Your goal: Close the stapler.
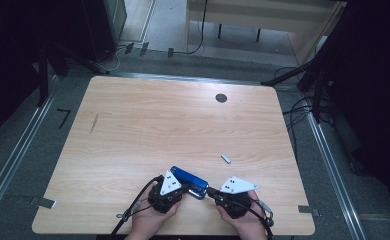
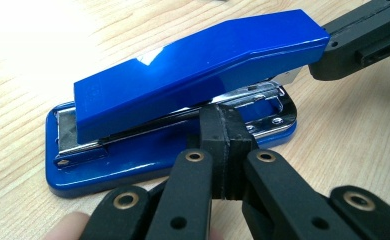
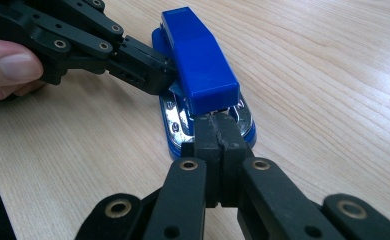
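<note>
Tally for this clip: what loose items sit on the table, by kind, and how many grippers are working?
Blue stapler: 1
Small grey metal piece: 1
Grippers: 2, left gripper and right gripper, both shut at the stapler
Total: 4

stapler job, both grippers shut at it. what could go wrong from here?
1. The left gripper pokes the stapler side with shut jaws, no clamp: it may slide on the table.
2. The right gripper, shut at the stapler's front end, could slip off.
3. The small metal piece lies loose, easily knocked.
</note>
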`<act>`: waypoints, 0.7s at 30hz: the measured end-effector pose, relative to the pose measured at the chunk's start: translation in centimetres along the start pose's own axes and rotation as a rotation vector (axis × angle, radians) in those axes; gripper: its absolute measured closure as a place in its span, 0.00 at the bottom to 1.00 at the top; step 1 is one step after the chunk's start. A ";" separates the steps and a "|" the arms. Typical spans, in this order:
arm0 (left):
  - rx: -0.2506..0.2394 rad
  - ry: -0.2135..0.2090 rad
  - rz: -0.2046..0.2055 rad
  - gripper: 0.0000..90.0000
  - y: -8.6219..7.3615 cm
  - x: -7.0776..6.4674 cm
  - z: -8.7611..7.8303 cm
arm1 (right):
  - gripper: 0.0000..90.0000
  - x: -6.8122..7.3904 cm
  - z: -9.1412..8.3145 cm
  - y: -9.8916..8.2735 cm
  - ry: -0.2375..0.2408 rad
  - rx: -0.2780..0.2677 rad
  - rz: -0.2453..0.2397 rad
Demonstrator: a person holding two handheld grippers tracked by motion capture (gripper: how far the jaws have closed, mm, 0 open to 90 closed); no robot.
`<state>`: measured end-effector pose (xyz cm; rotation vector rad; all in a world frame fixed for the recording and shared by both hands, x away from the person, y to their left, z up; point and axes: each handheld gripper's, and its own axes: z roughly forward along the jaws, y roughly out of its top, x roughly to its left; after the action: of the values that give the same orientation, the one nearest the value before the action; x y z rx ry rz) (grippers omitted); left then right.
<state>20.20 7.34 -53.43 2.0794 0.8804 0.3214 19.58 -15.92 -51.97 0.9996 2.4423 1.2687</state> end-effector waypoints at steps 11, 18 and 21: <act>-0.001 0.005 0.001 1.00 0.0 0.0 0.0 | 1.00 -0.2 0.3 -0.1 0.048 0.007 0.010; 0.001 0.002 0.002 1.00 0.0 0.0 0.0 | 1.00 -0.6 0.4 -0.2 0.041 0.015 0.024; 0.001 -0.002 -0.003 1.00 0.0 0.1 0.0 | 1.00 -0.6 0.3 -0.1 0.048 0.001 0.027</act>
<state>20.24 7.37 -53.43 2.0784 0.8825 0.3174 20.14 -16.18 -52.27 1.0172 2.4737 1.3148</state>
